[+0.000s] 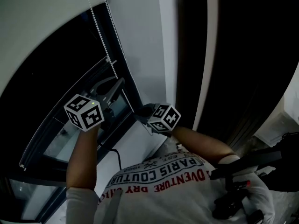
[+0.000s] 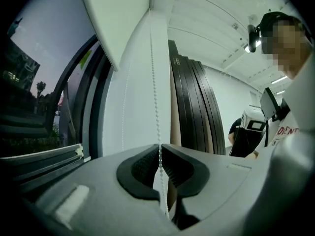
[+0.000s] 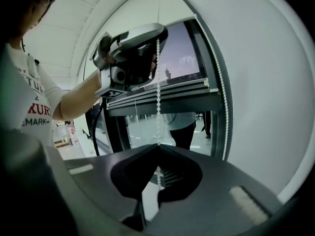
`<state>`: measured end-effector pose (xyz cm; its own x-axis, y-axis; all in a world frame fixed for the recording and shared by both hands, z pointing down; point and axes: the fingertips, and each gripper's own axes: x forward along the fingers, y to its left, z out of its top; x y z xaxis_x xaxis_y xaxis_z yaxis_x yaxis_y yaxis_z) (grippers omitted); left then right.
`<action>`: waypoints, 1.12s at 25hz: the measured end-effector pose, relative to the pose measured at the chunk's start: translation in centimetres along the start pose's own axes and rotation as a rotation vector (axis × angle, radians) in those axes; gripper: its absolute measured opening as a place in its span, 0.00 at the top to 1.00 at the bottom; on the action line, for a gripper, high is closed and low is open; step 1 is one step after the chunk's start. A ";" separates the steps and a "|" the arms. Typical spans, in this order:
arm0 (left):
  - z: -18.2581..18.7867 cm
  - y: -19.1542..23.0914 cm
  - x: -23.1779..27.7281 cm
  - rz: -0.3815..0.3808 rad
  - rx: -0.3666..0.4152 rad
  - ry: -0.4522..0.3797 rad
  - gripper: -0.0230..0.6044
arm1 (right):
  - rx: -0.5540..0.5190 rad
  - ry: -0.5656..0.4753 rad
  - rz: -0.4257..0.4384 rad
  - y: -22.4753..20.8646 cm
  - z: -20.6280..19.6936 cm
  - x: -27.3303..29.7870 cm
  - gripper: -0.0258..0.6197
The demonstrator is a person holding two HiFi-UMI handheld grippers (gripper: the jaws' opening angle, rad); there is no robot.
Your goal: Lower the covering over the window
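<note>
Closest in the head view is my shirt (image 1: 163,181), with both forearms reaching out from it toward the window (image 1: 51,83). My left tool (image 1: 120,82) is held farther out and higher than my right tool (image 1: 139,112), and both meet the chain (image 1: 105,36) that hangs down the edge of the frame. At the far upper left is the blind (image 1: 42,22), covering only the top of the glass, with the dark pane bare below it.

From the left tool view, the left tool (image 2: 160,154) is pressed together on the chain (image 2: 155,107), whose beads run straight down into the ribbed pads. The blind (image 2: 118,18) ends high above, and the window (image 2: 39,82) is open to the evening sky at left.

From the right tool view, the right tool (image 3: 158,154) also pinches the chain (image 3: 158,82). The same strand rises taut to the left tool (image 3: 158,36), which grips it above. A second strand hangs free along the wall at right.

By my reading I am mid-pull, hand over hand, with most of the lowering left to do. Next, I think, the lower tool should let go while the upper one draws straight down. A sideways tug could slip the beads from the pads. Whether this strand lowers or raises the blind I cannot tell from here.
</note>
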<state>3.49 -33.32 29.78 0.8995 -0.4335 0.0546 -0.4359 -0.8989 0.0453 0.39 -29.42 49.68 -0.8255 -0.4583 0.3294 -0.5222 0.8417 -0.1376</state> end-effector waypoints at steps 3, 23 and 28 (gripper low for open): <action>-2.2 -0.5 0.3 0.011 0.022 0.046 0.93 | 0.010 0.044 0.015 0.5 -2.0 0.6 0.96; -17.5 -1.8 0.0 0.066 -0.040 0.294 0.93 | 0.066 0.367 0.054 1.6 -15.8 2.4 0.95; -18.2 -1.5 -0.4 0.075 -0.071 0.273 0.93 | 0.054 0.284 0.087 1.8 -12.7 2.4 0.79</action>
<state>3.25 -30.66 47.82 0.8276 -0.4564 0.3268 -0.5105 -0.8540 0.1001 0.15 -25.40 62.08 -0.7784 -0.2810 0.5613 -0.4693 0.8544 -0.2232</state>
